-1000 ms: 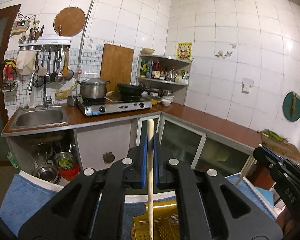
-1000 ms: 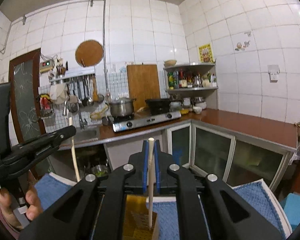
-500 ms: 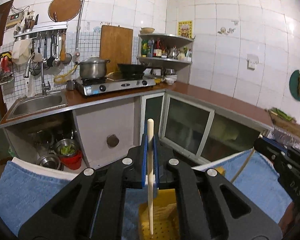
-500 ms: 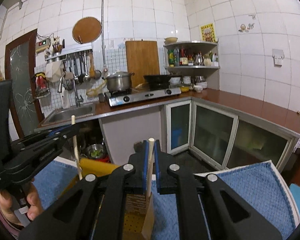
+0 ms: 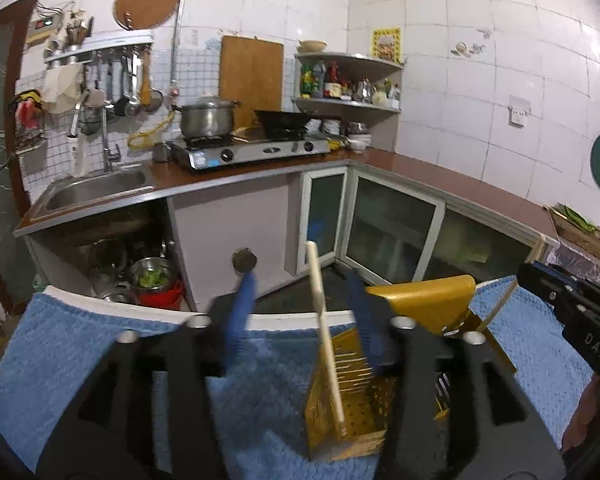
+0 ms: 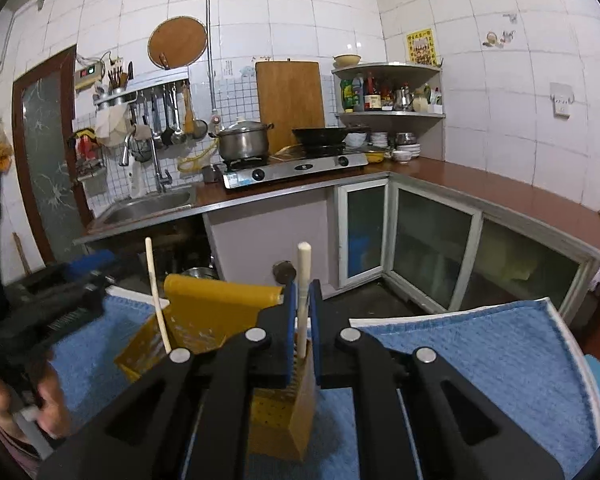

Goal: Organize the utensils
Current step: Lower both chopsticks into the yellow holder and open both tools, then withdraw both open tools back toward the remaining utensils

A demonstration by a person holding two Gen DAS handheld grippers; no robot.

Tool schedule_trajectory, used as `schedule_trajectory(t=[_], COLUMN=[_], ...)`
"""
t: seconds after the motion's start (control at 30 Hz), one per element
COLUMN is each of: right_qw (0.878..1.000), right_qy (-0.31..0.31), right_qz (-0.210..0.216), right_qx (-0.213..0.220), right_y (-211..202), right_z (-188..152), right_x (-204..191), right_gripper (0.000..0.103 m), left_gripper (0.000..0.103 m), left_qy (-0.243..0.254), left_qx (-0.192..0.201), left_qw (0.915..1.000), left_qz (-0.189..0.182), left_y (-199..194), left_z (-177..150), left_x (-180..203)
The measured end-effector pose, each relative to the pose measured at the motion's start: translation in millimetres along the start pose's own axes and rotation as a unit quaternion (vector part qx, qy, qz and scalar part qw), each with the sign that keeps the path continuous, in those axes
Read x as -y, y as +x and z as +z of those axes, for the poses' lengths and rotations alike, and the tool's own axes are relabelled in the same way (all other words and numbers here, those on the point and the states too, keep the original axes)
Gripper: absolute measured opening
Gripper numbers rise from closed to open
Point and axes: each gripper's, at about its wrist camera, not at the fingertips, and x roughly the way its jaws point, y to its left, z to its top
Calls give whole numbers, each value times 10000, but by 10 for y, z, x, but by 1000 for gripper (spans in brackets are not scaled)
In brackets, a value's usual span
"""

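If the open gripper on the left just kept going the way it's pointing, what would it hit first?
Probably the loose chopstick standing between the left gripper's spread blue pads, then the yellow utensil holder on the blue towel. Depth is hard to judge.

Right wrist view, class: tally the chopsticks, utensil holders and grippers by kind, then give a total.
pale wooden chopsticks: 2
yellow perforated utensil holder: 1
black two-finger grippers, left gripper and right gripper: 2
Total: 5
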Motion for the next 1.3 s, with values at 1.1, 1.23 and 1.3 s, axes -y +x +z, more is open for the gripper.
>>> schedule_trajectory(t=[1.1,1.23,1.3], right_qw=[9920,9907,9895], right_qy=[14,-19,9], right_qz=[-402,-420,-420], right_qx=[-1196,-1297,-1386], right_y=[-1312,-1276,-1235], right_z=[-1644,-1753,-1804], right_x=[-51,-62,-89], right_gripper=[81,81,81], left_gripper=[98,97,96], left_qy=[-95,-139,-183], left_qx=[-1318,-1482,-1525], left_qw=[9889,9875,9869], left_qz=[680,526,486], left_y=[-1218,-1236,-1239], left_z=[-1493,-1612,-1652], left_x=[-459,-405,-397])
